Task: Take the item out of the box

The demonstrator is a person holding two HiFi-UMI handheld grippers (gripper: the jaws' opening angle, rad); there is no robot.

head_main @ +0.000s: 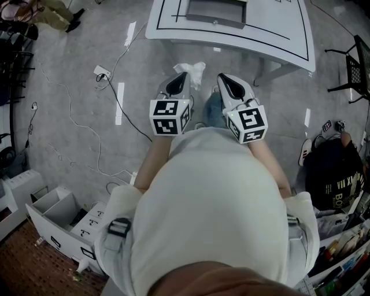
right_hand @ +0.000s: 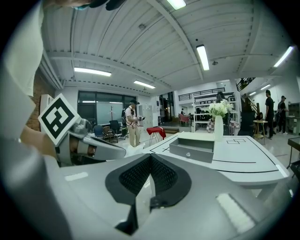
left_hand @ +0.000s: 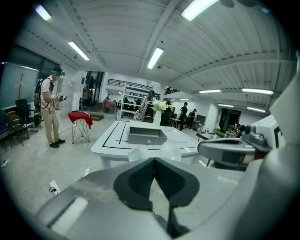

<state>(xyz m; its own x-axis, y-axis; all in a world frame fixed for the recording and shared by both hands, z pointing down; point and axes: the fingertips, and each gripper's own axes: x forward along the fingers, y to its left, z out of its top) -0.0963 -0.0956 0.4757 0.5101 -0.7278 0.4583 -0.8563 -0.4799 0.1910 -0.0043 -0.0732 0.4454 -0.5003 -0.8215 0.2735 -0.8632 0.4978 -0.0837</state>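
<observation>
Two tools held side by side at frame centre in the head view, close to the person's chest: left hand-held gripper [head_main: 182, 76] and right hand-held gripper [head_main: 222, 76]. Both have their jaws pressed together and grip nothing. A grey box [head_main: 215, 11] sits on the white bench [head_main: 277, 32] at top centre, well apart from both. Its contents can't be made out. A crumpled white sheet [head_main: 192, 70] lies on the floor [head_main: 69, 87] just below the bench edge.
</observation>
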